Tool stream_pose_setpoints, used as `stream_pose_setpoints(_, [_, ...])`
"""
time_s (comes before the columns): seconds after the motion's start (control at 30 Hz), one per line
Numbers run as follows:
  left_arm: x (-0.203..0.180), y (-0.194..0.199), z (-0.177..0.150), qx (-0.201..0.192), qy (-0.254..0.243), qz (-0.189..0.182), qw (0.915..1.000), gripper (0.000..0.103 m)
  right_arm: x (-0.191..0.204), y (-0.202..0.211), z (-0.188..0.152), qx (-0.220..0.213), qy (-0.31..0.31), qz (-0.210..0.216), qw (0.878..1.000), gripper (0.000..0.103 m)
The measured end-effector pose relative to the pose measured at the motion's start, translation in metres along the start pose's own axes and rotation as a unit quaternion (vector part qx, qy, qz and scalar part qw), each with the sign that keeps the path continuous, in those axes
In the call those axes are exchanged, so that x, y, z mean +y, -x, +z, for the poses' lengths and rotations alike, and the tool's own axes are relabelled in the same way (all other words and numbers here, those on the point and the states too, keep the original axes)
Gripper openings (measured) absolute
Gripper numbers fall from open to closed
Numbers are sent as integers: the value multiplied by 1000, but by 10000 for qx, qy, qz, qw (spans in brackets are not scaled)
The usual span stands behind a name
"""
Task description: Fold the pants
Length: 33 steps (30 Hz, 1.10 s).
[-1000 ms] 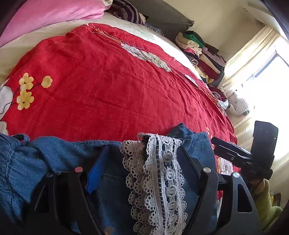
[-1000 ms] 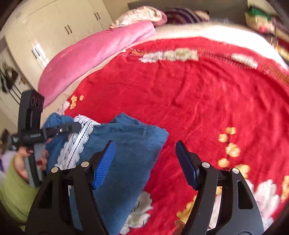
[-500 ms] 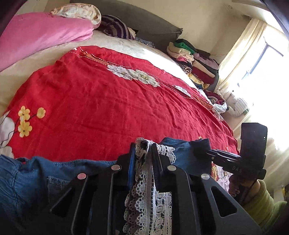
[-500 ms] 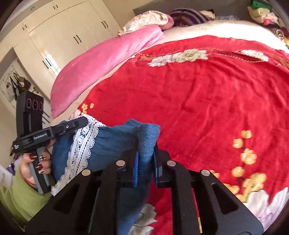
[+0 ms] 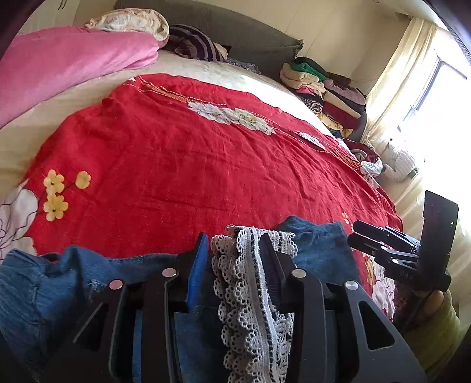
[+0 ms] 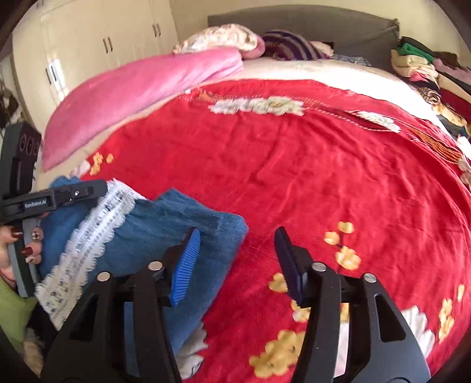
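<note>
Blue denim pants [image 5: 321,244] with a white lace trim [image 5: 253,282] lie bunched at the near edge of a red bedspread [image 5: 182,165]. My left gripper [image 5: 235,244] has its jaws partly parted around the lace trim, which runs between them. In the right wrist view the pants [image 6: 188,224] lie at lower left with the lace [image 6: 97,227] across them. My right gripper [image 6: 237,247] is open and empty, its left finger over the denim corner. The left gripper [image 6: 88,188] shows at far left, at the lace.
A pink blanket [image 5: 64,64] lies along the bed's far left. A pile of folded clothes [image 5: 323,91] sits at the far right by a bright window. Grey headboard [image 6: 303,23] and white wardrobes [image 6: 106,38] stand behind. The red spread stretches ahead.
Half a second ago both grippers were shut on the pants. Now the right jaws have opened wide and released the denim corner, and the left jaws have parted around the lace.
</note>
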<state>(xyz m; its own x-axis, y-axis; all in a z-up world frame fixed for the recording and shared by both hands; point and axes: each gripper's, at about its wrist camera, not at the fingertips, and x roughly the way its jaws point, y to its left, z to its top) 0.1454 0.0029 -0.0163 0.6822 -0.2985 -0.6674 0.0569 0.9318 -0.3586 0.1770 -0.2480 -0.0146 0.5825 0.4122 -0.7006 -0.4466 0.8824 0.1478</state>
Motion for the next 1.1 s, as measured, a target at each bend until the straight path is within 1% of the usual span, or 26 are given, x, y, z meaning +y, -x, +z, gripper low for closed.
stream_pose_setpoints(0.03, [-2, 6, -1, -50, -50, 44, 10000, 43, 0, 6, -2, -34, -17, 3, 10000, 56])
stream_pose_setpoints(0.1, [-6, 16, -1, -99, -119, 135, 9998, 46, 4, 13, -3, -100, -3, -36, 9999, 59])
stream_pose_setpoints(0.17, [-9, 26, -3, -137, -163, 198, 9996, 48, 8, 21, -5, -152, -2, -4, 9999, 64])
stream_pose_setpoints(0.2, [-10, 31, -5, -161, -191, 201, 9995, 56, 10, 26, -6, -188, -15, -2, 9998, 66])
stream_pose_setpoints(0.23, [-12, 38, -6, -203, -217, 222, 9993, 61, 12, 29, -7, -213, -12, 11, 9998, 68])
stream_pose_setpoints(0.3, [-13, 49, -8, -284, -241, 246, 9990, 62, 19, 39, -8, -298, 54, 78, 9995, 72])
stream_pose_setpoints(0.37, [-15, 59, -9, -358, -244, 283, 9987, 62, 24, 47, -8, -375, 102, 64, 9992, 73])
stream_pose_setpoints(0.4, [-16, 63, -9, -384, -247, 303, 9985, 69, 27, 52, -8, -422, 131, 81, 9990, 74])
stream_pose_setpoints(0.43, [-17, 69, -9, -410, -241, 314, 9984, 73, 29, 55, -7, -449, 144, 82, 9989, 77])
stream_pose_setpoints(0.5, [-19, 79, -10, -457, -259, 330, 9981, 74, 33, 62, -6, -500, 174, 83, 9986, 79])
stream_pose_setpoints(0.6, [-20, 93, -13, -506, -299, 393, 9975, 79, 39, 72, -5, -571, 228, 101, 9981, 81])
stream_pose_setpoints(0.67, [-21, 101, -16, -510, -320, 438, 9972, 79, 42, 80, -5, -628, 237, 137, 9977, 83])
stream_pose_setpoints(0.73, [-22, 108, -20, -514, -414, 583, 9961, 79, 44, 85, -7, -674, 224, 138, 9974, 86])
stream_pose_setpoints(0.83, [-22, 116, -26, -515, -497, 718, 9948, 79, 44, 92, -11, -736, 157, 181, 9970, 87])
stream_pose_setpoints(0.97, [-23, 126, -35, -523, -506, 720, 9947, 79, 43, 100, -20, -788, 61, 227, 9966, 88])
stream_pose_setpoints(1.1, [-29, 132, -45, -461, -563, 569, 9957, 79, 46, 105, -28, -718, 77, 226, 9971, 89])
